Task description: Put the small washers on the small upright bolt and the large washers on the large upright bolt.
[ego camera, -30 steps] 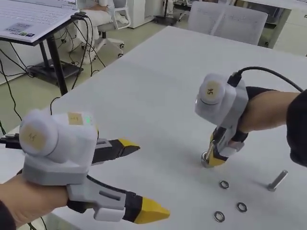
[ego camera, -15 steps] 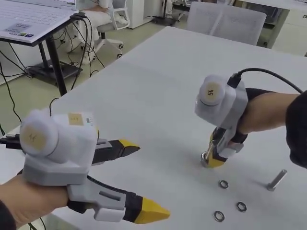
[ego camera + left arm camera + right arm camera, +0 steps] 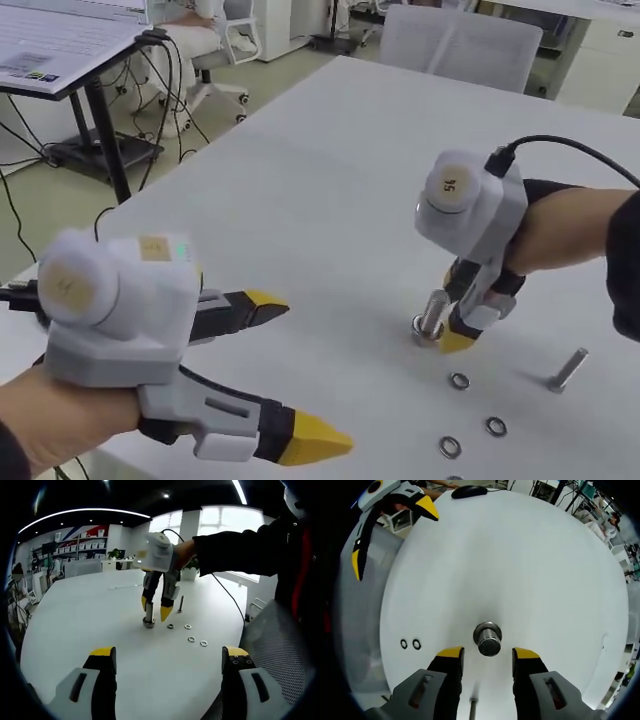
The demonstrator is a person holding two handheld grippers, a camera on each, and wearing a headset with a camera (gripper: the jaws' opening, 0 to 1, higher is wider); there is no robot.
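- Straddles the large upright bolt [image 3: 430, 318] with the right gripper [image 3: 450, 335], tips pointing down at the surface; jaws spread, one on each side of the bolt; leaves a clear gap on both sides in the right gripper view, so pinches nothing.
- Places that bolt on the white table [image 3: 300, 180], toward the near edge and right of the middle, standing straight.
- Holds the left gripper [image 3: 295, 370] by the near left corner of the table, above the surface and well apart from the bolts; jaws wide apart, nothing between them.
- Counts four washers [image 3: 188, 626] in the left gripper view, lying flat and loose between the large bolt and the near edge; too small to sort large from small.
- Finds the small upright bolt [image 3: 567, 370] standing on its head near the washers, toward the right edge, apart from the right gripper and touching nothing else.
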